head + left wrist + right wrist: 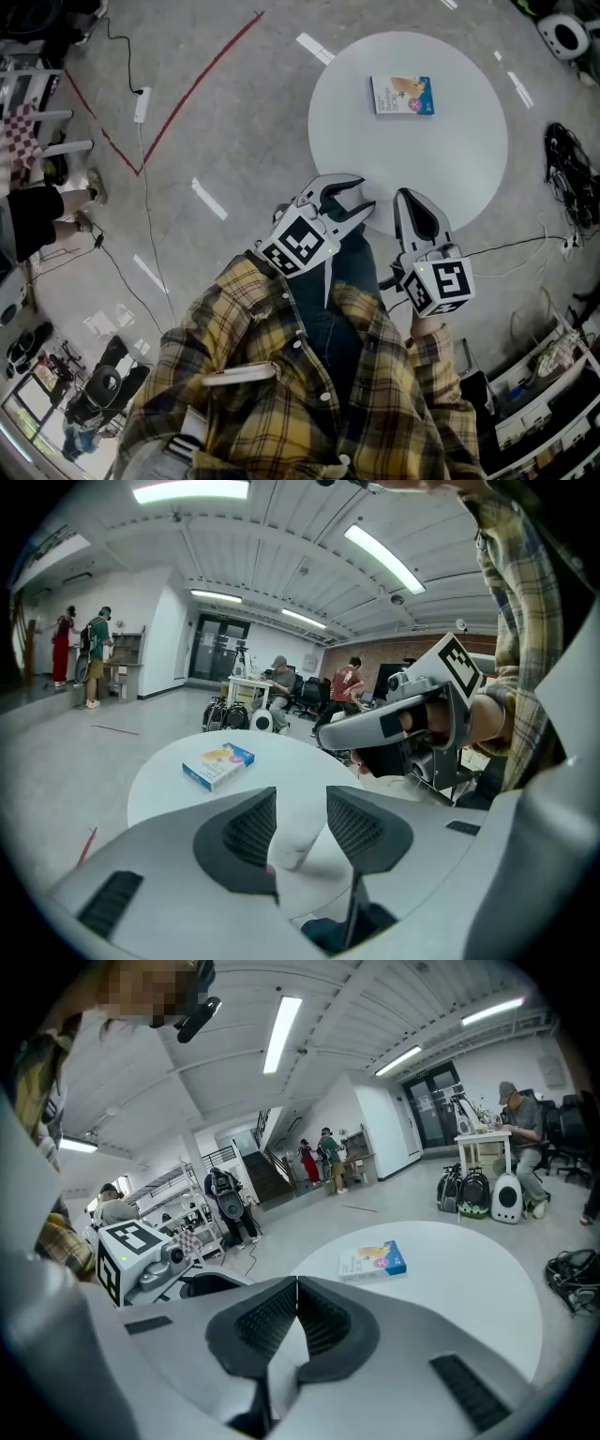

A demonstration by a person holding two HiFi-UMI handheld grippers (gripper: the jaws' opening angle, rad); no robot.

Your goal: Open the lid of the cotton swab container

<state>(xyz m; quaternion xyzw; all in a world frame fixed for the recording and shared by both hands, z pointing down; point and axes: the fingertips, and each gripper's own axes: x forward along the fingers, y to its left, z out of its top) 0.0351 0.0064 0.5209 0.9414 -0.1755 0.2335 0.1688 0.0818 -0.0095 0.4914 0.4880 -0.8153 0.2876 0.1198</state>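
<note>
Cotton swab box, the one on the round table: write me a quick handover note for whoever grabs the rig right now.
Tools: left tool open and empty; right tool shut and empty.
Where: both are at the near edge of the table, short of the box and touching nothing. The box lies flat toward the table's far side.
Done: nothing on the box yet; its lid looks closed.
Left: reach the box, probably steady it with one tool, and open the lid with the other.
</note>
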